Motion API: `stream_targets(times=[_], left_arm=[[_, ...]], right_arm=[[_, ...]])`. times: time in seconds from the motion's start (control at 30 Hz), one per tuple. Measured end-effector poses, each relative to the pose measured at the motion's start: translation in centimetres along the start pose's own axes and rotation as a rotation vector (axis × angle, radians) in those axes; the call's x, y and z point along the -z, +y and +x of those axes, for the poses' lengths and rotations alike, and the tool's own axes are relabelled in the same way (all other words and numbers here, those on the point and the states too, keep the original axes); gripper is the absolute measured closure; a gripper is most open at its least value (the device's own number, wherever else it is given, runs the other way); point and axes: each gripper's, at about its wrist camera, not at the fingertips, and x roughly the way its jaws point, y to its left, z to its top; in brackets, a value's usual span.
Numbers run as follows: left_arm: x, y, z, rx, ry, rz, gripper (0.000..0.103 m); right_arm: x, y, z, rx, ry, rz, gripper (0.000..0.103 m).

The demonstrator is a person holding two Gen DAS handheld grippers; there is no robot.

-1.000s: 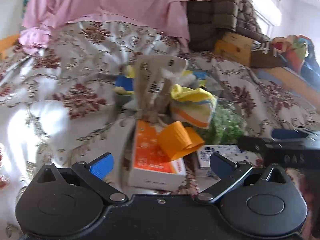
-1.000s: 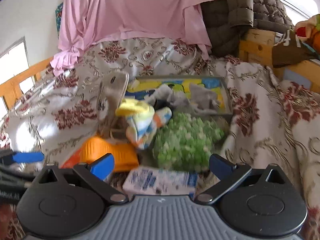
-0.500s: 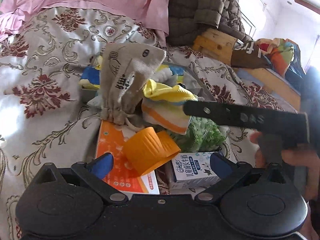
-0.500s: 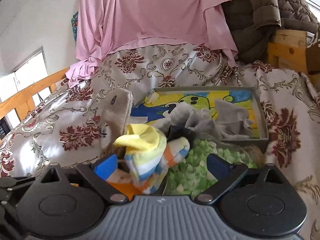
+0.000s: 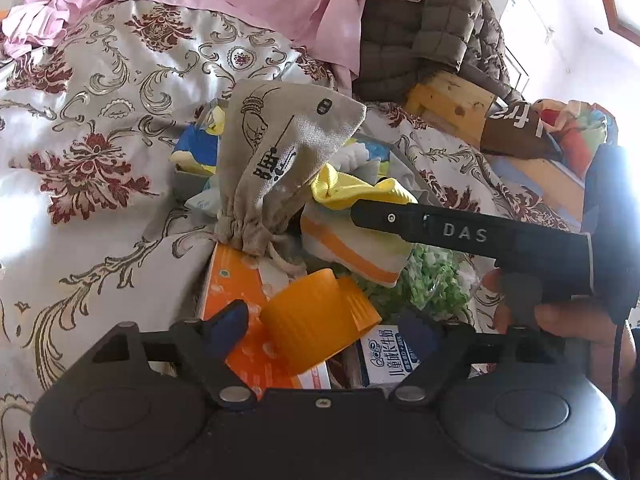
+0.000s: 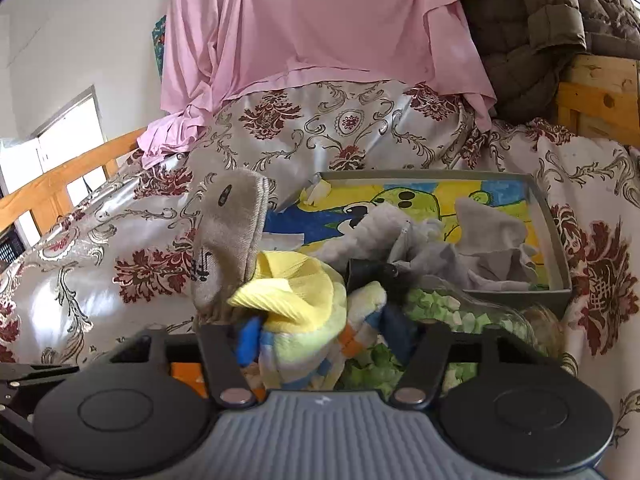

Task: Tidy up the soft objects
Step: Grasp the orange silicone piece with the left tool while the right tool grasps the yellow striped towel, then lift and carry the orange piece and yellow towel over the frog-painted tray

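A yellow, orange and blue striped sock (image 6: 304, 320) lies on a pile on the bed, and it shows in the left wrist view (image 5: 352, 236) too. My right gripper (image 6: 320, 336) has its jaws around the sock, partly closed, touching it on both sides. A beige drawstring pouch (image 5: 276, 168) stands left of the sock (image 6: 228, 240). A grey tray (image 6: 556, 248) with a cartoon picture holds grey cloths (image 6: 440, 244) behind the pile. My left gripper (image 5: 328, 324) is open, around an orange plastic piece (image 5: 316, 320) without gripping it.
An orange box (image 5: 236, 300), a small milk carton (image 5: 388, 356) and a bag of green bits (image 5: 436, 284) lie in the pile. The flowered bedspread (image 5: 92, 152) spreads left. Pink cloth (image 6: 320, 20), a brown quilted jacket (image 6: 560, 20) and wooden rails (image 6: 60, 176) lie behind.
My right gripper has moved forward onto the striped sock and narrowed around it. My left gripper has moved closer to the pile, over the orange piece.
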Motion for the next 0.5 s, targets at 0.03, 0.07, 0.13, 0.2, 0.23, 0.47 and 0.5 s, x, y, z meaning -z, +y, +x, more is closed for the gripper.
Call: stream_targets(times=[0.03, 0.07, 0.13, 0.2, 0.23, 0.47, 0.5], left_arm=[[0.0, 0.0, 0.1, 0.008, 0.001, -0.001, 0.025], [0.0, 0.0, 0.2, 0.012, 0.003, -0.002, 0.029], [0.1, 0.0, 0.3, 0.004, -0.002, 0.001, 0.035], [0.1, 0.2, 0.2, -0.005, -0.003, -0.008, 0.047], [0.0, 0.4, 0.2, -0.01, -0.006, -0.019, 0.051], [0.1, 1.2, -0.1, -0.041, -0.013, -0.06, 0.067], [0.1, 1.2, -0.3, -0.047, -0.013, -0.064, 0.069]], right_arm=[[0.0, 0.1, 0.0, 0.002, 0.002, -0.005, 0.051], [0.1, 0.2, -0.1, 0.002, 0.006, -0.011, 0.055], [0.1, 0.5, -0.1, 0.006, 0.012, -0.025, 0.069], [0.0, 0.6, -0.3, 0.011, 0.014, -0.031, 0.077], [0.0, 0.6, -0.4, 0.011, 0.014, -0.028, 0.08], [0.3, 0.9, -2.5, 0.016, 0.013, -0.03, 0.085], [0.4, 1.1, -3.0, 0.018, 0.012, -0.032, 0.085]])
